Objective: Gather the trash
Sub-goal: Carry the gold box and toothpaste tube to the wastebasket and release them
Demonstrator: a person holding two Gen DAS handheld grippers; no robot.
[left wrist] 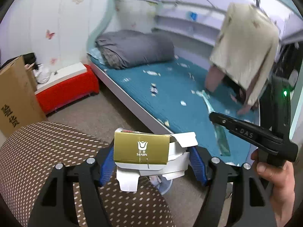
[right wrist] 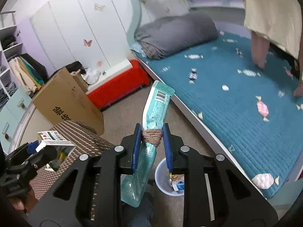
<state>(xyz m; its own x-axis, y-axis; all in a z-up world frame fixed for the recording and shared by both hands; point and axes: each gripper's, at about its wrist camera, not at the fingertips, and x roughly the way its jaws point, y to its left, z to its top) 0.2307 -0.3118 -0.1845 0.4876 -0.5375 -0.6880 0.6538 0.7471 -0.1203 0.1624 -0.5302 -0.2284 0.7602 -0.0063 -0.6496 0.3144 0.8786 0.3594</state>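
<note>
In the left wrist view, the left gripper [left wrist: 151, 162] clamps a gold-and-white carton [left wrist: 144, 149]. In the right wrist view, the right gripper [right wrist: 152, 145] pinches a teal wrapper [right wrist: 153, 117] above the trash bin [right wrist: 161, 177] at five o'clock; judging by this, both pieces still await dropping.

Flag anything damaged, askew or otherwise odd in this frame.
The gold and white carton in the left gripper is crushed, flaps torn open. The right gripper pinches a teal wrapper with a brown wad bunched around its middle. The bin below already holds scraps.
</note>
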